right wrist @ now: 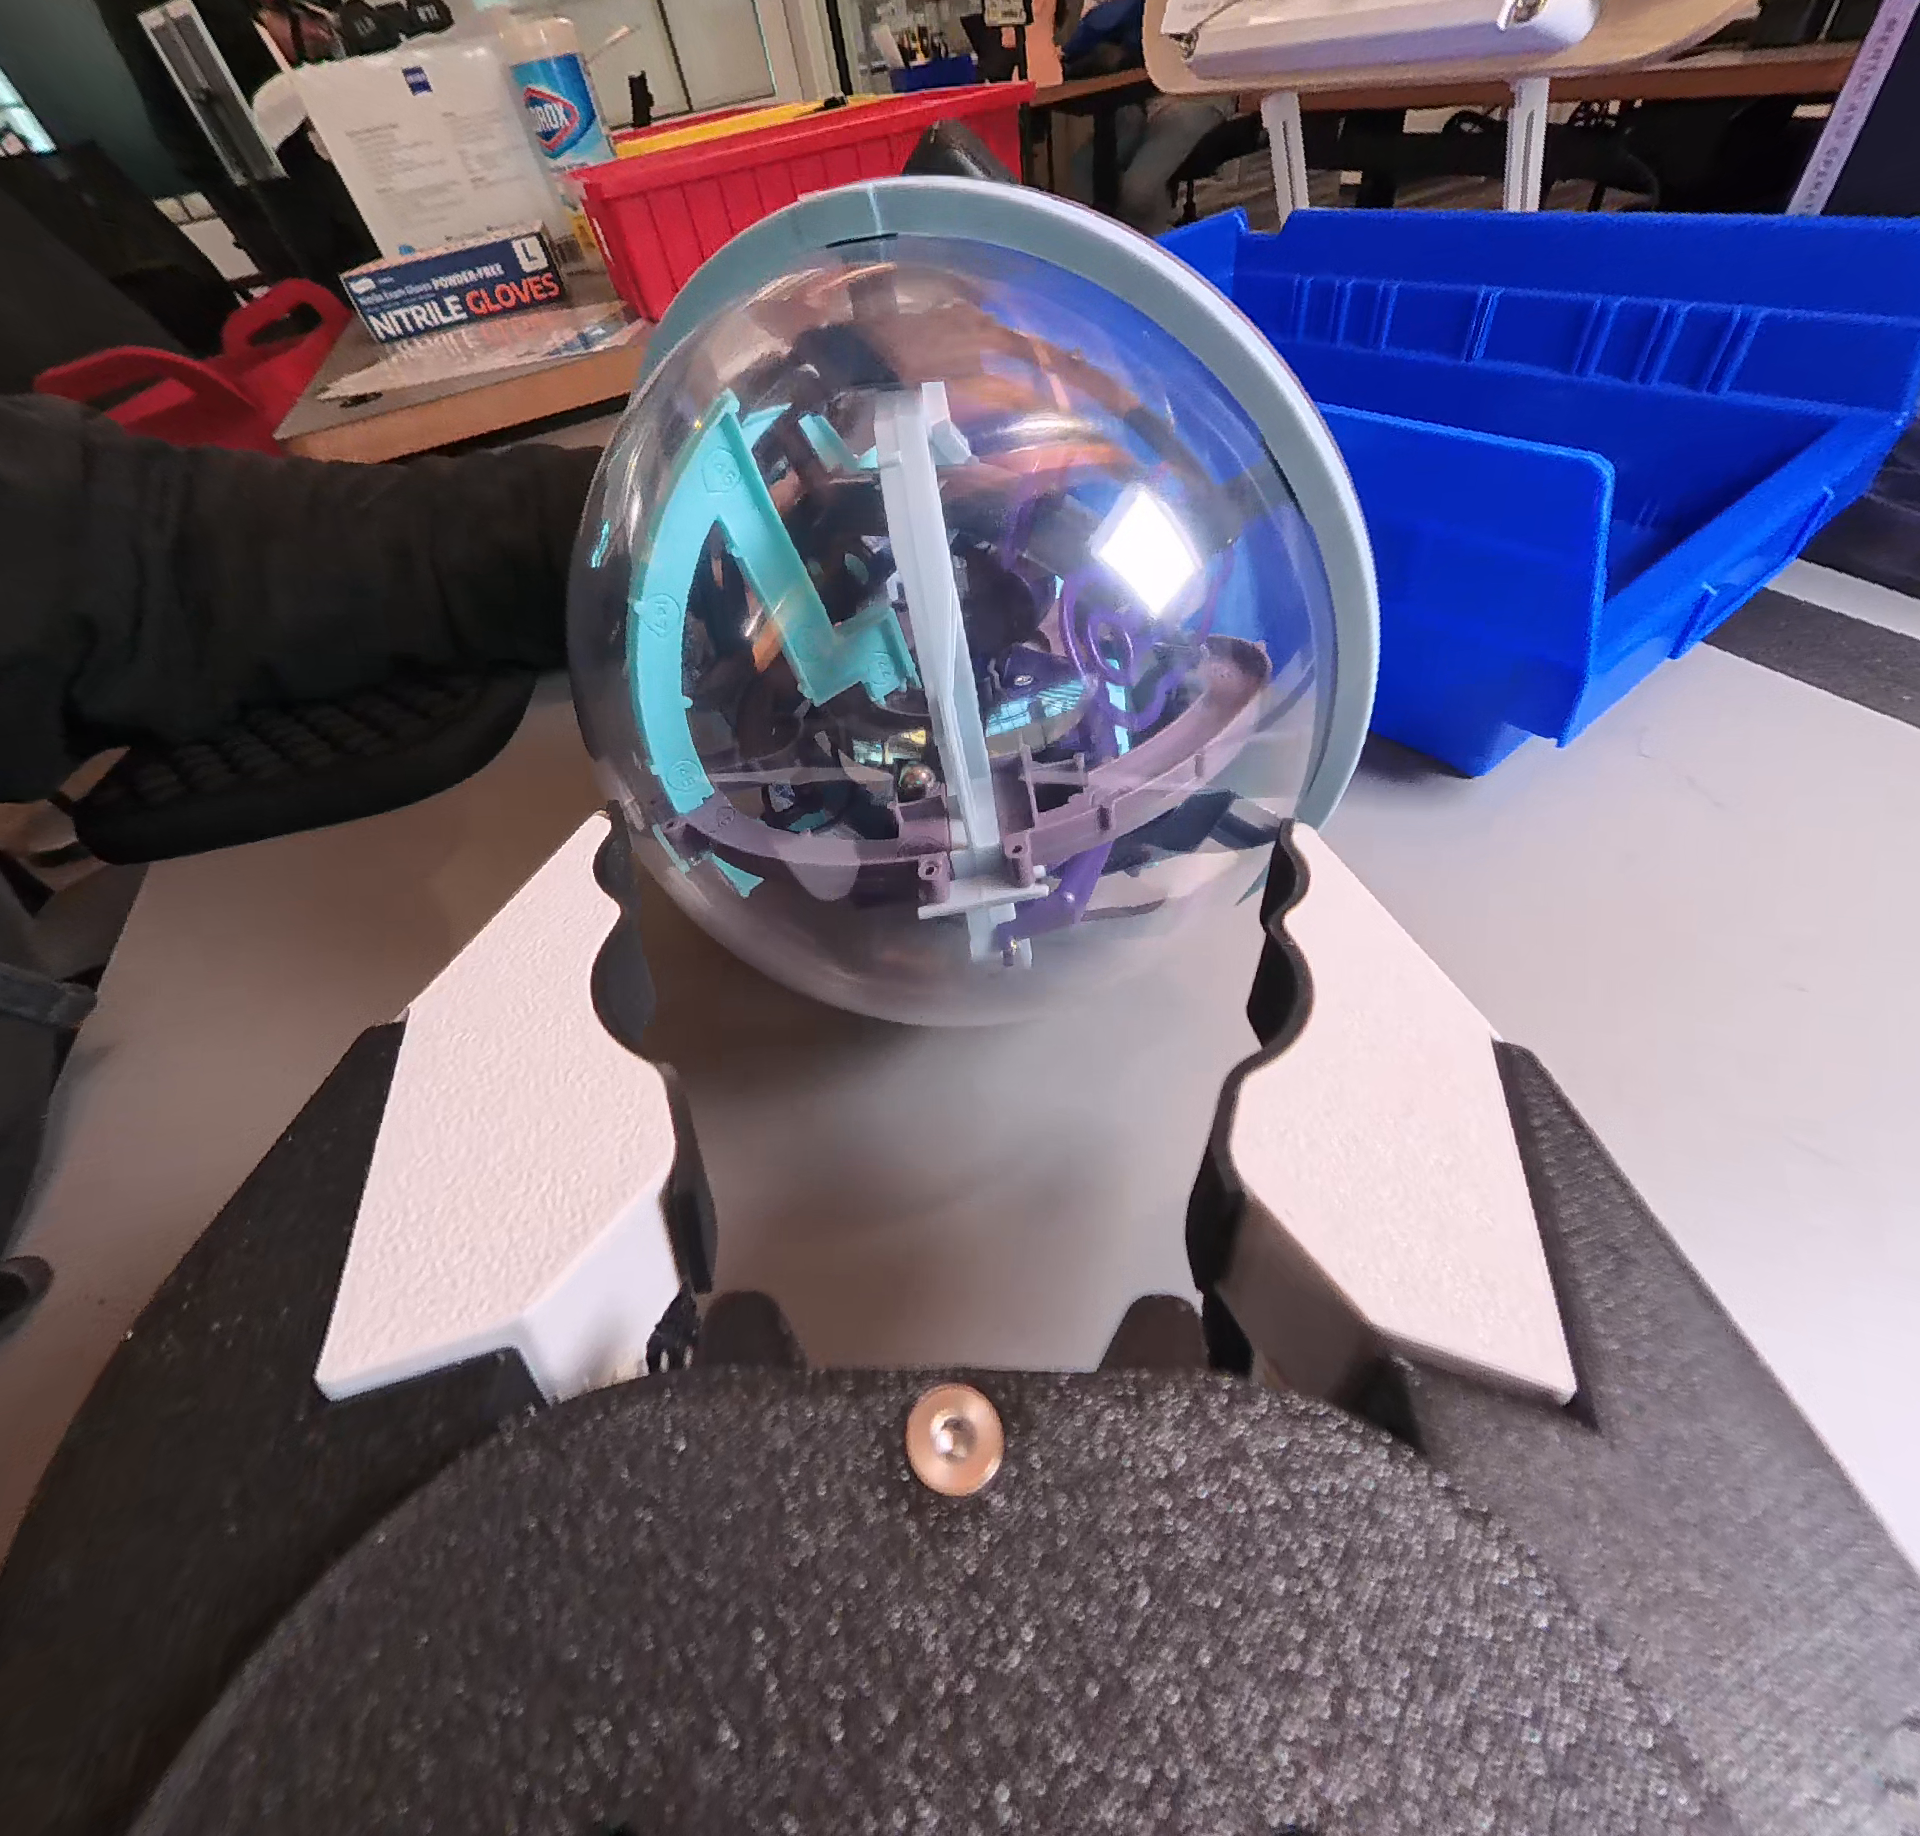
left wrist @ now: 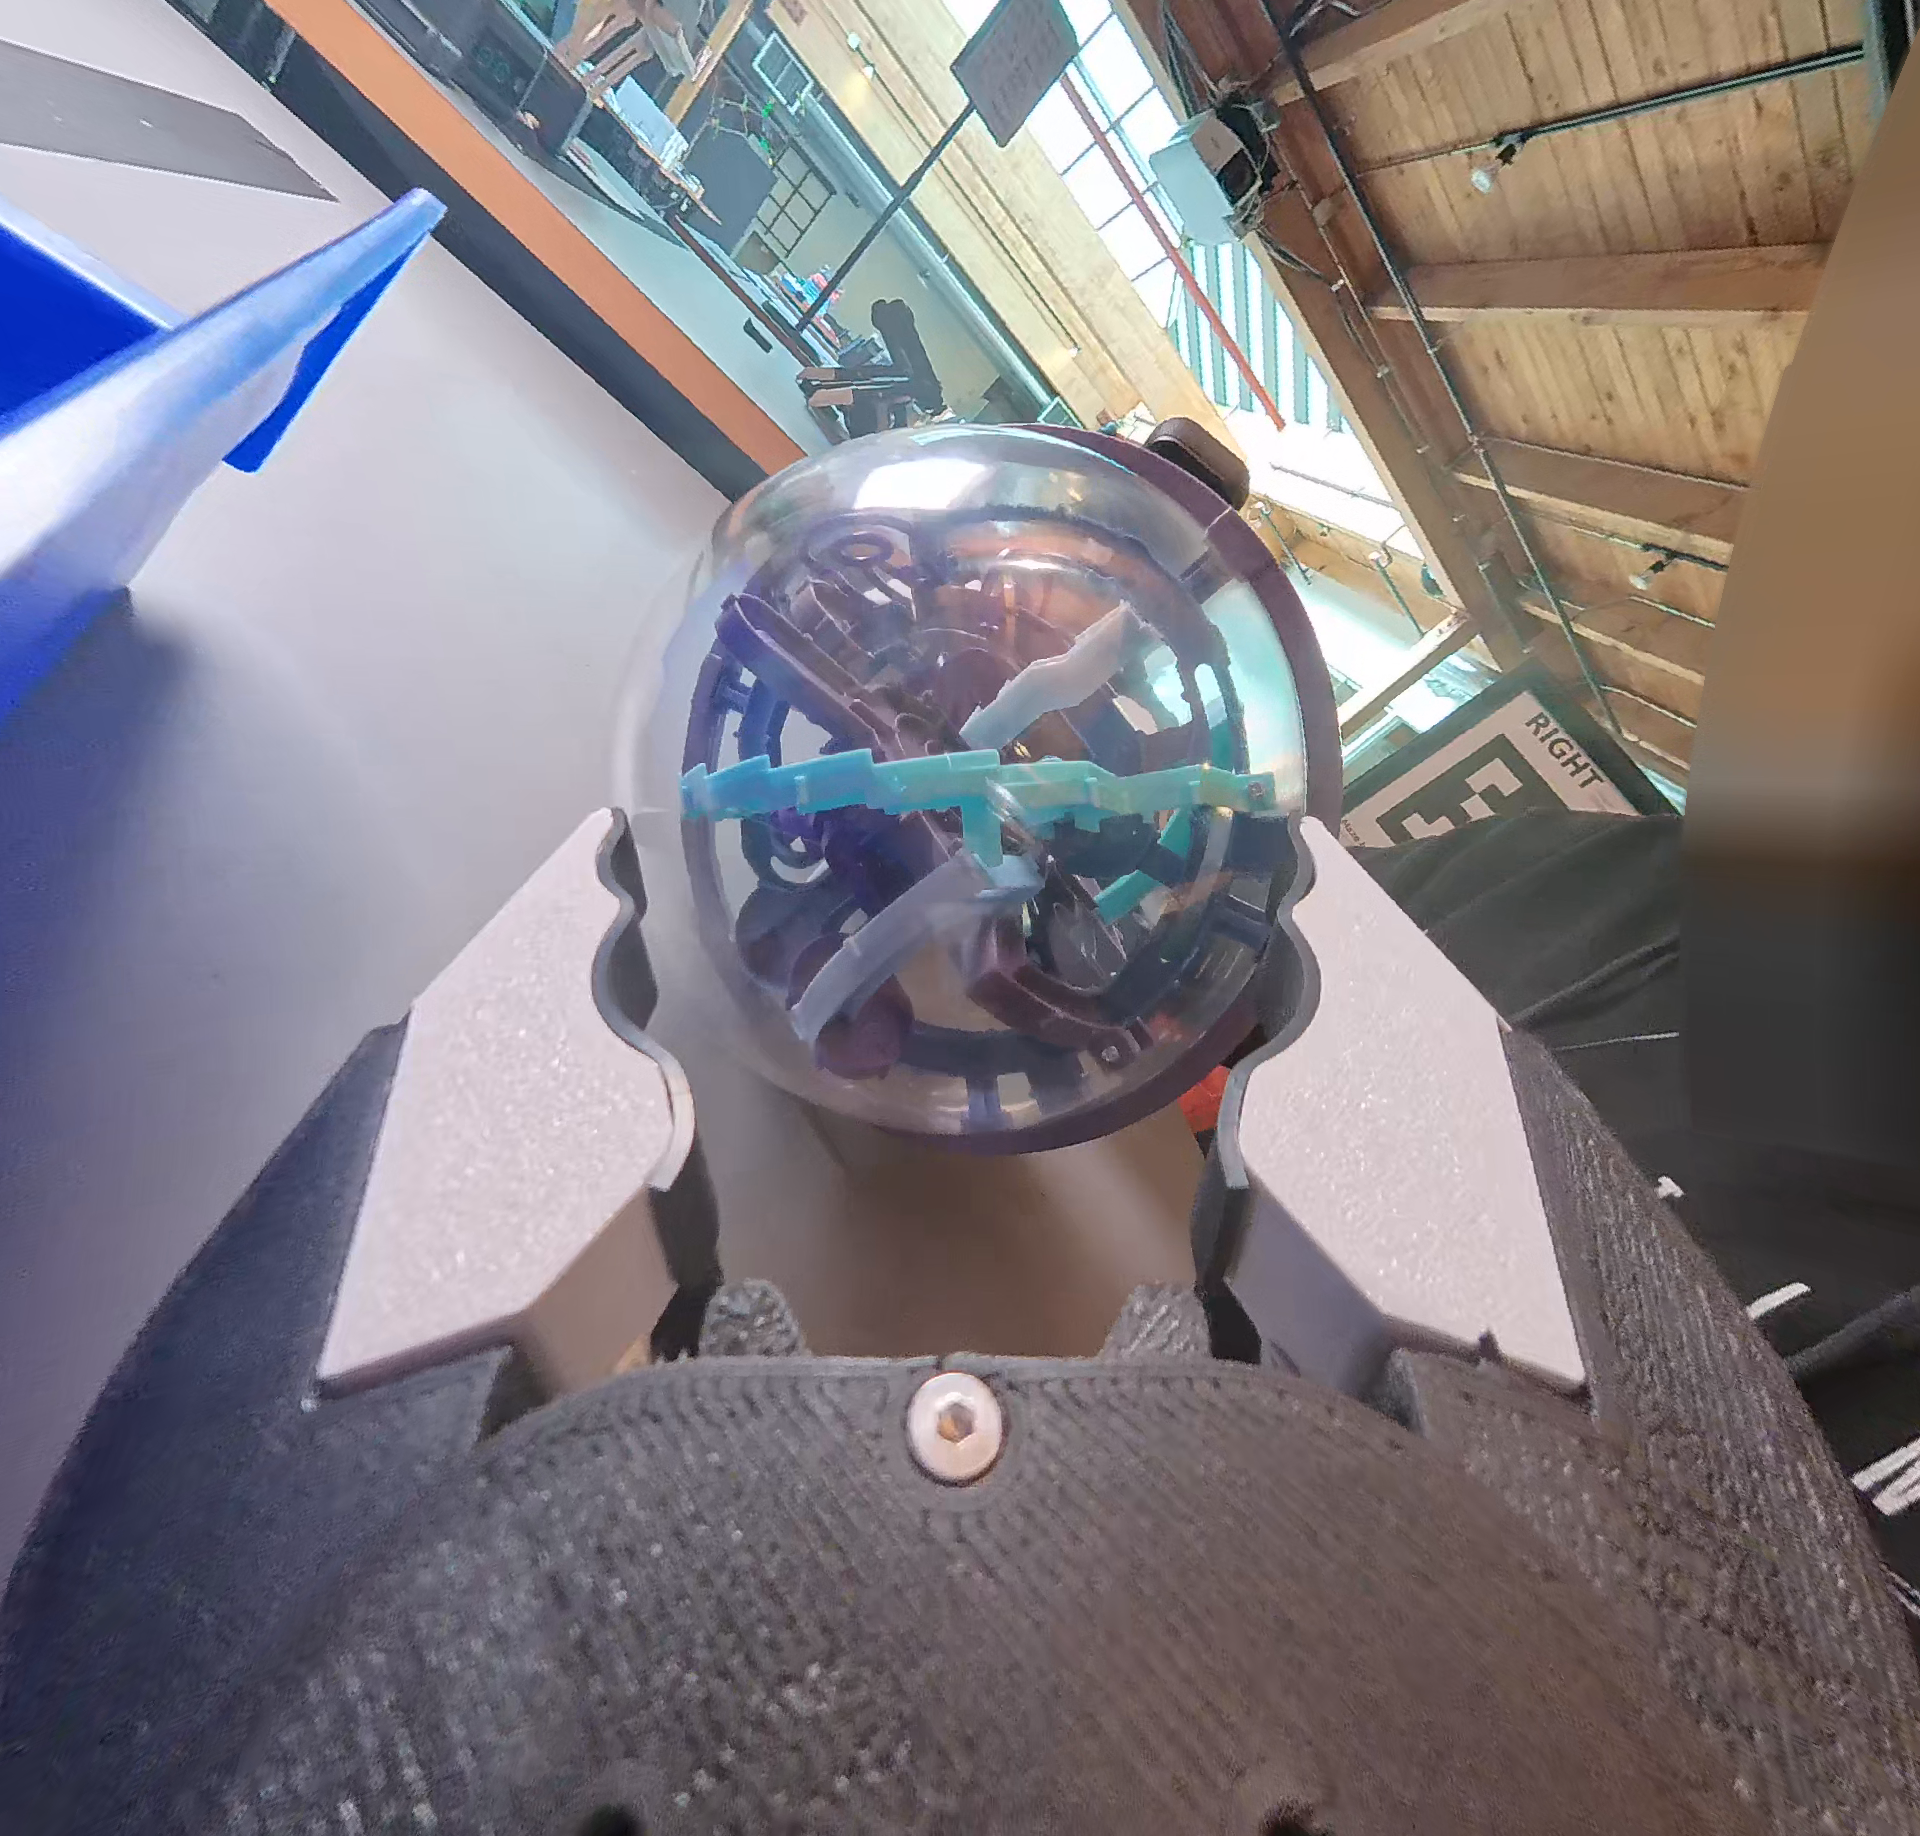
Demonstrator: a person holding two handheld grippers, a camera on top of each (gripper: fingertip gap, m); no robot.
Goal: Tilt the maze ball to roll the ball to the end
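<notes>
The biggest risk is the maze ball (right wrist: 966,602) slipping: it is a smooth clear sphere pinched from opposite sides only at the fingertips, so a quick or uneven tilt could let it twist or drop onto the bench (right wrist: 1558,955). The left hand-held gripper (left wrist: 951,851) is spread wide around the sphere, its right pad (left wrist: 1294,913) against the dark rim, its left pad (left wrist: 623,913) at the shell's edge, though contact there is hard to confirm. The right hand-held gripper (right wrist: 945,851) is likewise wide apart, both black pads at the lower flanks of the shell, seemingly pressing it. The small steel ball (right wrist: 916,780) sits low on a purple track beside the pale upright rail; too steep a tilt would probably throw it off the track and lose progress, and glare on the shell could hide it. The blue bin (right wrist: 1558,498) stands near enough to be knocked by a wide swing. In pose, the left tool is rolled hard sideways and pitched upward, ceiling beams filling its view, while the right is held roughly level, pointing across the bench, with a dark sleeve (right wrist: 260,591) reaching in from the left.
</notes>
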